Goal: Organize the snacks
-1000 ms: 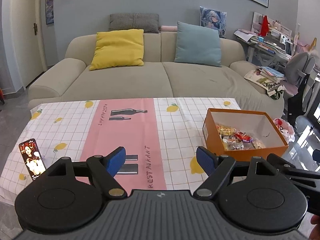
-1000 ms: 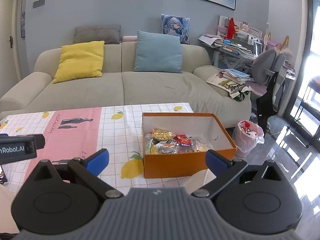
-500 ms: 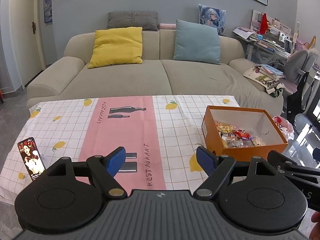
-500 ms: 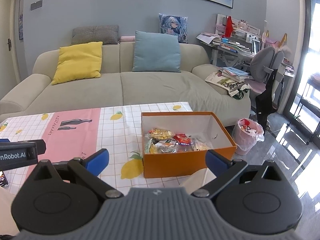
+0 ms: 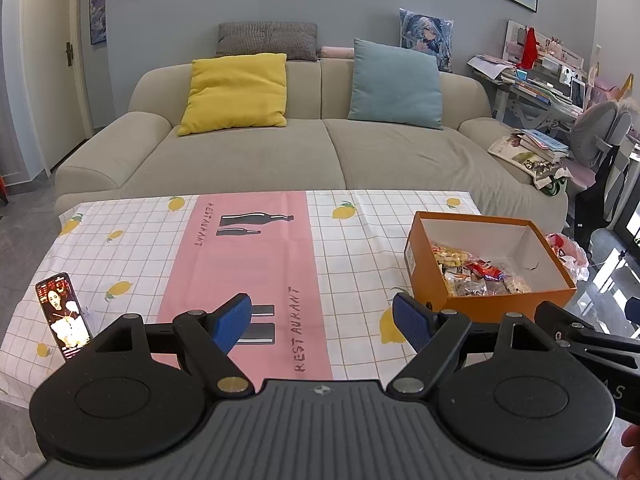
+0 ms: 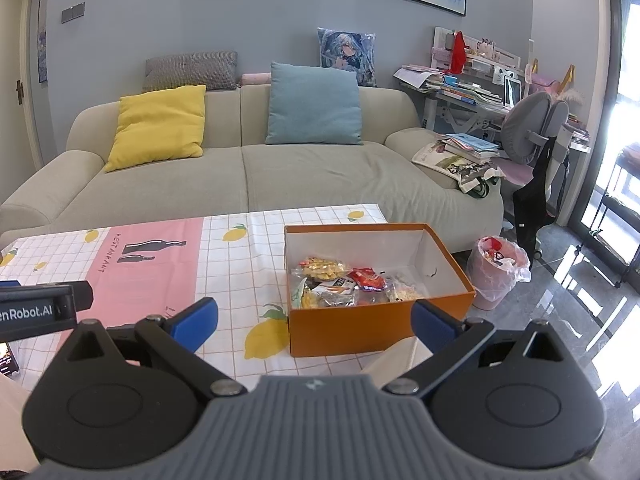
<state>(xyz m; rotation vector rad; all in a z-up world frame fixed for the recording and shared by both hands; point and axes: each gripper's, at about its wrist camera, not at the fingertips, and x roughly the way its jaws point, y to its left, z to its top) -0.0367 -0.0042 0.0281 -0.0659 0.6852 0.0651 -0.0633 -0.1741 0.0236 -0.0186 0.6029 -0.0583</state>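
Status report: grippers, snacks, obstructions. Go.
Left gripper open, empty. Right gripper open, empty. Snack packets piled in orange box on lemon tablecloth. Phone at left edge, clear of box.

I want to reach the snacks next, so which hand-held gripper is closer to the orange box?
Right. The right hand-held gripper faces the orange box just ahead; the left hand-held gripper sits off to the box's left.

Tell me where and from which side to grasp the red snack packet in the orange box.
Take the red foil snack packet by its upper crinkled edge, descending from above with the right hand-held gripper. It lies flat atop other packets, and the orange cardboard box walls seem to block any sideways approach.
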